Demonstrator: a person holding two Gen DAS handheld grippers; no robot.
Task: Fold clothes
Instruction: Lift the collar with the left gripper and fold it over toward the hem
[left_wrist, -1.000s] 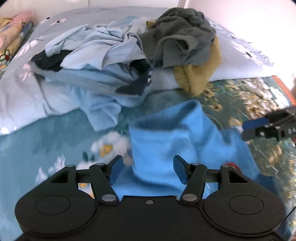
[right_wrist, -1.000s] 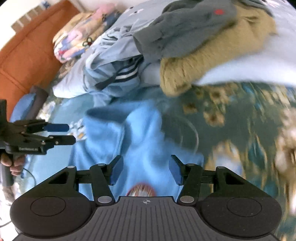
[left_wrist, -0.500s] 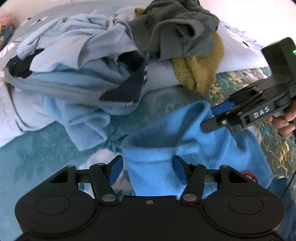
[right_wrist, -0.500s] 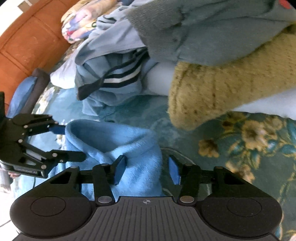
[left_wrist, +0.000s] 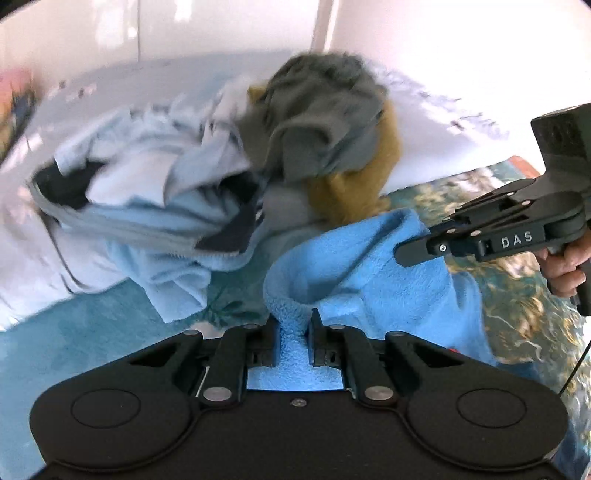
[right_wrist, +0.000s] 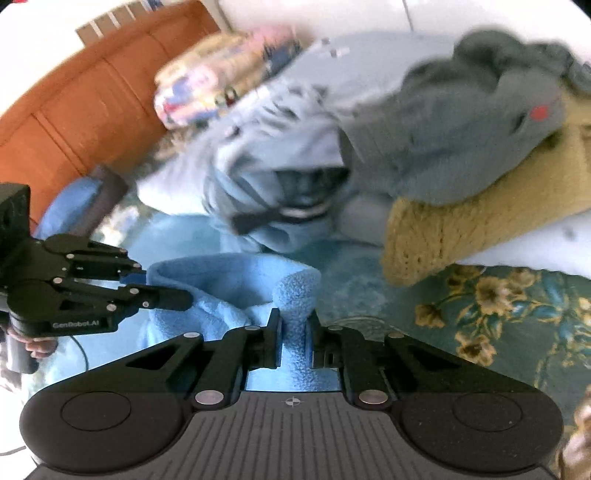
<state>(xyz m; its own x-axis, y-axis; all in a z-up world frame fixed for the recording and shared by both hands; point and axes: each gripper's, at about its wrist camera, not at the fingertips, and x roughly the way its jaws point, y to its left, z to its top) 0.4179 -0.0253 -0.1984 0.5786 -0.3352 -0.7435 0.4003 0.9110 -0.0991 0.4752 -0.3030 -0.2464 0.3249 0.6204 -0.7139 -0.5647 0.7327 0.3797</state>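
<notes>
My left gripper (left_wrist: 293, 338) is clamped on a bunched edge of the blue fleece garment (left_wrist: 373, 266), fabric pinched between the fingers at bottom centre of the left wrist view. My right gripper (right_wrist: 293, 338) is likewise closed narrow on another fold of the same fleece, bottom centre of its own view. Each gripper shows in the other's camera: the right one enters from the right edge of the left view, tips against the fleece's raised rim; the left one enters from the left edge of the right view, tips at the fleece too. The fleece sits centre-low in both frames, lifted into a hump between the two grips, on a teal floral bedspread (right_wrist: 517, 306). Behind it, upper half of both frames, is a blurred heap: light blue clothes (left_wrist: 147, 192), a grey garment (left_wrist: 321, 122) on top of a mustard knit (right_wrist: 461, 221). Orange headboard (right_wrist: 74, 107) in upper left of the right view. Fingers of a hand (left_wrist: 561, 269) grip the handle at the left view's right edge.
</notes>
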